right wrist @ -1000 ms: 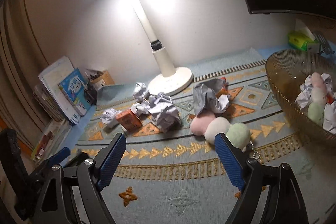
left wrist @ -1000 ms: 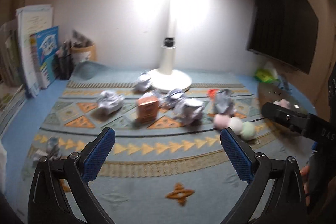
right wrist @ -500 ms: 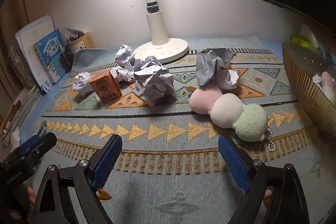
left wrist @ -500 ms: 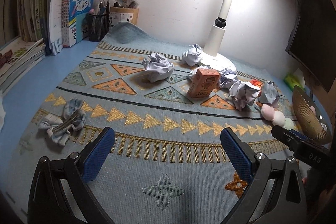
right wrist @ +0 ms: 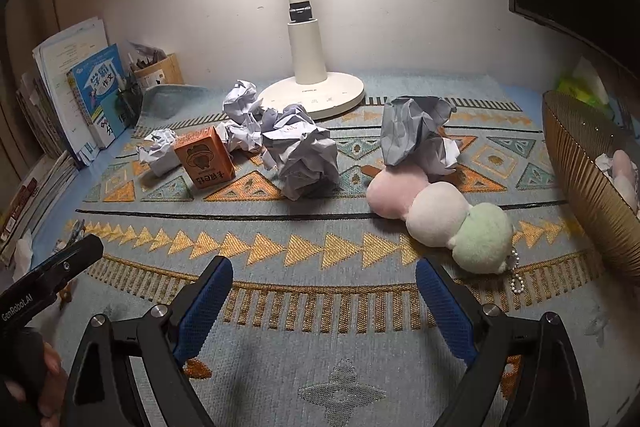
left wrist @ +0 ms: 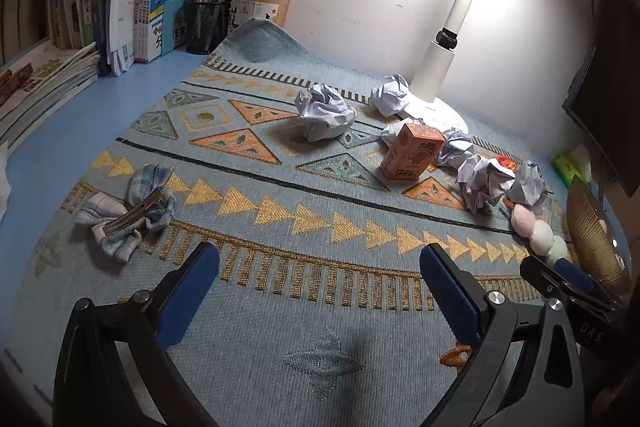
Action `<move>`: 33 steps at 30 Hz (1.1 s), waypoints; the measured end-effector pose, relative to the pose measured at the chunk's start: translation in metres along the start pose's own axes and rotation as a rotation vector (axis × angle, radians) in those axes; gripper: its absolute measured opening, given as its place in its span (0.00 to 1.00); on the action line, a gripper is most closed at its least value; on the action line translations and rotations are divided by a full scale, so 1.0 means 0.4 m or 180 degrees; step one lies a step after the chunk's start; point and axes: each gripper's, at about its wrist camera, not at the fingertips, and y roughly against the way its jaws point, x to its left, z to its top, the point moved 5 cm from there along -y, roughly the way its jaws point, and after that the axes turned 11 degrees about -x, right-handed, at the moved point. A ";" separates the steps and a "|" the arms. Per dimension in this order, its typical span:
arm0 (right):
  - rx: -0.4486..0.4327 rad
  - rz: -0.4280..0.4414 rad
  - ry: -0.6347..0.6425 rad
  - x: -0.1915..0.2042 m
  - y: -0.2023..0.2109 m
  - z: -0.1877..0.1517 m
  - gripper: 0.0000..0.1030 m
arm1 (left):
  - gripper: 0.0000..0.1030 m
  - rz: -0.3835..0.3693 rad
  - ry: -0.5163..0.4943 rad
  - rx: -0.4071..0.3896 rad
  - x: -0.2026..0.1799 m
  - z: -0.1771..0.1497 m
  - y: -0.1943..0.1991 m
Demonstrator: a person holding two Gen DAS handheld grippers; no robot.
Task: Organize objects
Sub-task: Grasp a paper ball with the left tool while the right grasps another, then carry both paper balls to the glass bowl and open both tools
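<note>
Both the left gripper [left wrist: 320,281] and right gripper [right wrist: 324,287] stand apart, empty; the three-ball plush [right wrist: 438,211] judged soft, light, best pinched across its middle ball.

A woven blue-grey cloth mat with orange triangles [right wrist: 320,307] shows a coarse, matt weave over the smooth blue tabletop [left wrist: 60,131]. Crumpled white paper balls [right wrist: 304,155] look creased and dull beside the orange cardboard carton [right wrist: 205,158] and the fuzzy pink, white and green plush toy [right wrist: 440,215]. The ribbed golden bowl [right wrist: 580,179] gleams, and the cream plastic lamp base [right wrist: 316,95] looks smooth.
</note>
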 end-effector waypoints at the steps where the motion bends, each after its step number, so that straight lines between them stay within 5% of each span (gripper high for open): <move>1: 0.0013 0.0028 -0.0042 -0.003 0.000 0.004 0.90 | 0.98 -0.0019 0.0014 0.0003 0.001 0.007 -0.001; 11: 0.0047 0.0205 0.0277 0.050 -0.087 0.165 0.90 | 0.98 -0.0066 0.0079 -0.0032 0.010 0.227 -0.147; 18: 0.0317 0.0116 0.0184 0.040 -0.234 0.156 0.87 | 0.96 -0.0056 -0.0015 0.0105 -0.004 0.223 -0.315; 20: 0.0357 0.0129 0.0149 0.033 -0.259 0.144 0.79 | 0.95 -0.0124 0.0042 0.0089 -0.003 0.213 -0.331; 24: 0.0450 0.0226 0.0117 0.040 -0.293 0.116 0.49 | 0.85 -0.0187 0.0129 0.0230 -0.001 0.193 -0.361; 26: 0.0407 0.0186 0.0119 0.040 -0.291 0.120 0.47 | 0.80 -0.0208 0.0125 0.0284 -0.004 0.189 -0.369; 29: 0.0211 0.0107 0.0071 0.029 -0.265 0.131 0.47 | 0.46 -0.0277 0.0077 0.0407 -0.016 0.174 -0.382; 33: 0.0034 0.0157 0.0179 0.044 -0.237 0.138 0.47 | 0.44 -0.0306 0.0168 0.0314 -0.007 0.178 -0.368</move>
